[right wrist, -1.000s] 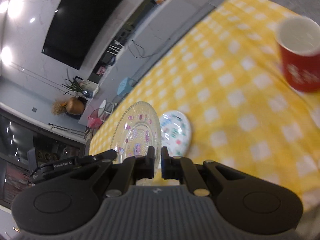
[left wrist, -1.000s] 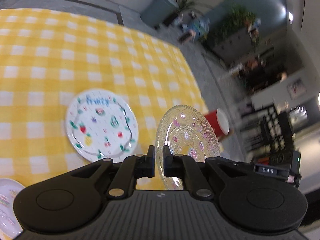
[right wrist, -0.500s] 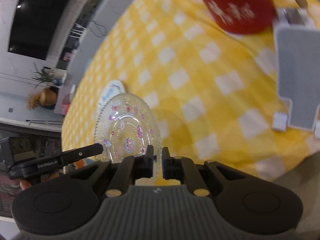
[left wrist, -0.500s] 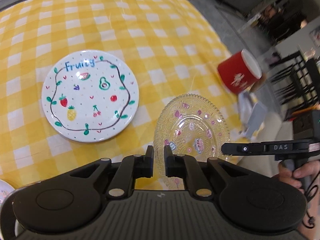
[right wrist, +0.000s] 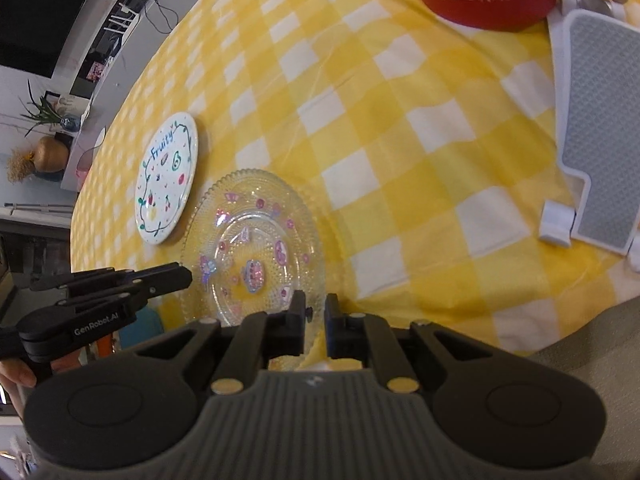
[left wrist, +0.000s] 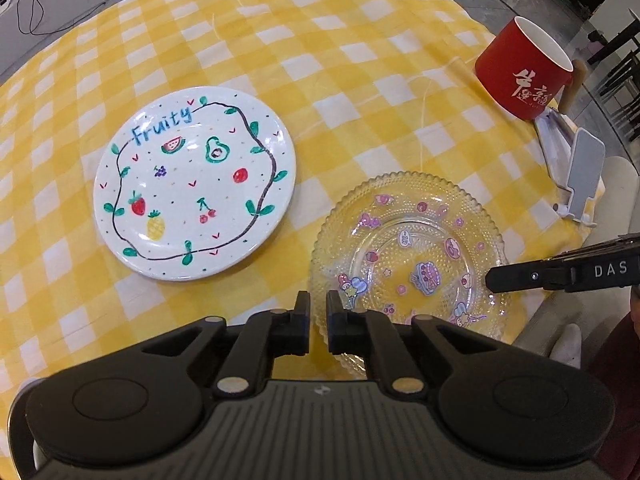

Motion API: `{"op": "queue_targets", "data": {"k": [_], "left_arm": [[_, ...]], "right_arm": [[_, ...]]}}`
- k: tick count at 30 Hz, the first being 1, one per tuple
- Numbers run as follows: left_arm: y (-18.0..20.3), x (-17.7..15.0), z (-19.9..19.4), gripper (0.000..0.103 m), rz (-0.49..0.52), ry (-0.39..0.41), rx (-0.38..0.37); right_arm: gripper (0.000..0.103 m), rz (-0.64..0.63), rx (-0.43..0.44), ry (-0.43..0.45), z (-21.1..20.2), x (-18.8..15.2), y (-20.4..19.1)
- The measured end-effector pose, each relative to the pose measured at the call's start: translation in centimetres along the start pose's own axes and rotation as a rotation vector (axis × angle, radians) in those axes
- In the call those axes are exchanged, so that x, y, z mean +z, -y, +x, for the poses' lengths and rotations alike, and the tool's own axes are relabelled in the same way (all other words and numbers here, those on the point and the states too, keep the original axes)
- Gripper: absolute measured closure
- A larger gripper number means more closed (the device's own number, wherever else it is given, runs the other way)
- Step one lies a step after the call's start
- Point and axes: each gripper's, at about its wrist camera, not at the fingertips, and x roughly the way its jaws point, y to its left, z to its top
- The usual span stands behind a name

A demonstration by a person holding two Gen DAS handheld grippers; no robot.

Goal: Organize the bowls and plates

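Glass plate [left wrist: 408, 248]: now nearer the surface [left wrist: 360, 80] beside the fruit plate [left wrist: 196, 184]. Left claw [left wrist: 318, 316] and right claw [right wrist: 316, 316] narrow, gripping its rim; release likely imminent.

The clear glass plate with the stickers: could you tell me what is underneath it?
Through the glass plate only the yellow checked tablecloth shows. Its near rim is hidden behind the left gripper.
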Motion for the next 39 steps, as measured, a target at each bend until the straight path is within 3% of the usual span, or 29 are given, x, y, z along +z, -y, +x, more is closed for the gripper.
{"op": "queue_targets", "data": {"k": [6, 21, 27, 30, 33, 39], "left_arm": [[0.3, 0.2, -0.3, 0.095, 0.015, 0.012, 0.047], [-1.8, 0.3, -3.4, 0.095, -0.066, 0.101, 0.034], [-2.6, 0.2, -4.7, 0.095, -0.088, 0.139, 0.030], [-3.1, 0.3, -5.5, 0.095, -0.100, 0.165, 0.025], [-4.0, 0.5, -6.6, 0.094, -0.111, 0.192, 0.016], [-8.4, 0.5, -8.6, 0.094, -0.142, 0.251, -0.010]], "right_arm": [[0.093, -0.135, -0.067, 0.009, 0.3, -1.2, -2.6], [0.091, -0.357, -0.268, 0.109, 0.7, -3.1, -5.9], [0.080, -0.417, -0.394, 0.198, -0.2, -4.1, -7.0], [0.071, -0.431, -0.404, 0.217, -0.5, -4.3, -7.6], [0.069, -0.429, -0.398, 0.227, -0.7, -4.0, -8.2], [0.068, -0.399, -0.274, 0.238, -1.9, -0.9, -9.7]]}}
